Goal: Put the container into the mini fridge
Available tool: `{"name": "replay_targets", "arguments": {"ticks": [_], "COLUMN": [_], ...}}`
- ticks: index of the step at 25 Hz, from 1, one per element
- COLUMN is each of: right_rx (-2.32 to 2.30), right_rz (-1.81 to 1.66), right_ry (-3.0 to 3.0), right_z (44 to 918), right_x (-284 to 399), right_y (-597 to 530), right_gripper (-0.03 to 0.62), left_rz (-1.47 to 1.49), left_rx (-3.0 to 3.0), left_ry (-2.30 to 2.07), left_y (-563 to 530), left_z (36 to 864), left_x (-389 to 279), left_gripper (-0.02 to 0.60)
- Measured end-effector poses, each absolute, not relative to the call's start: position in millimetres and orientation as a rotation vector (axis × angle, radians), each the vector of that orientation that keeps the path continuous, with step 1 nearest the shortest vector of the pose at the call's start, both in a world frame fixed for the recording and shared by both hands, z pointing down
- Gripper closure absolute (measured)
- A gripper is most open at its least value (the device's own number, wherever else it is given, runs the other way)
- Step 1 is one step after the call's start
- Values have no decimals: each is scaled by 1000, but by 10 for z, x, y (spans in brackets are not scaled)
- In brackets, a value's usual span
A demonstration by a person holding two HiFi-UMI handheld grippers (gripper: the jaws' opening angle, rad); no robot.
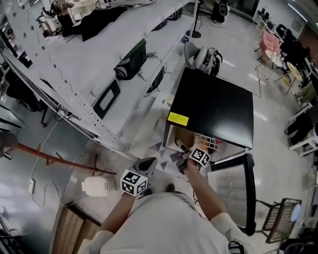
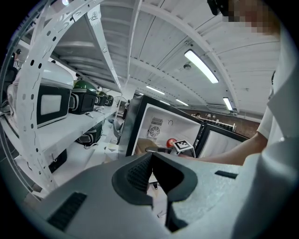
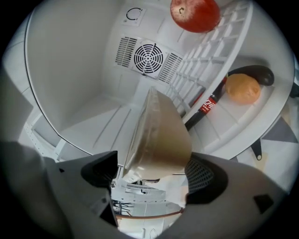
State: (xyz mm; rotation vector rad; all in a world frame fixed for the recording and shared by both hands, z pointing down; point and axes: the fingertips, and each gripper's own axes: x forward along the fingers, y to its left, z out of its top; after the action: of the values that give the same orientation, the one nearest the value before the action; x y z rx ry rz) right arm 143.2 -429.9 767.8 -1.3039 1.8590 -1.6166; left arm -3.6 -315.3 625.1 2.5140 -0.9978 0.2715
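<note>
Right gripper view: the right gripper (image 3: pixel 149 173) holds its jaws open around the container (image 3: pixel 159 135), placed inside the mini fridge (image 3: pixel 70 70). The left gripper (image 2: pixel 152 158) has its jaws closed and empty. Next, I think, the right one must withdraw straight, without tipping the container.

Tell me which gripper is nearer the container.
Right. The right gripper reaches into the mini fridge with the container between its open jaws. The left gripper hangs outside the fridge, jaws together, well short of it.

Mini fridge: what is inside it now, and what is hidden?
A brownish container between the open right gripper, a red fruit, an orange fruit, a dark object and a red-labelled bottle. The container covers part of the interior behind it.
</note>
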Motion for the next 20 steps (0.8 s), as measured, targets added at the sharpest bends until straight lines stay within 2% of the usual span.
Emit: {"name": "replay_targets", "arguments": {"ticks": [8,16,20], "right_rx": [-1364,-1785,-1988], "right_rz": [-1516,-1149,-918], "right_ry": [1877,2318,2548], "right_z": [7575,7461,7466], "right_x": [1539,1482,1418], "right_y": [-4046,-3819,-3811], "right_gripper": [151,155,187], "left_rz": [277,264,254], "left_rx": [2544,2557,2548], "left_ry": [-946,-913,-935], "left_y": [-3095,-3044,-3040], "left_z": [6234,6236,6229], "left_x": [65,131,78], "left_gripper": [577,577,577]}}
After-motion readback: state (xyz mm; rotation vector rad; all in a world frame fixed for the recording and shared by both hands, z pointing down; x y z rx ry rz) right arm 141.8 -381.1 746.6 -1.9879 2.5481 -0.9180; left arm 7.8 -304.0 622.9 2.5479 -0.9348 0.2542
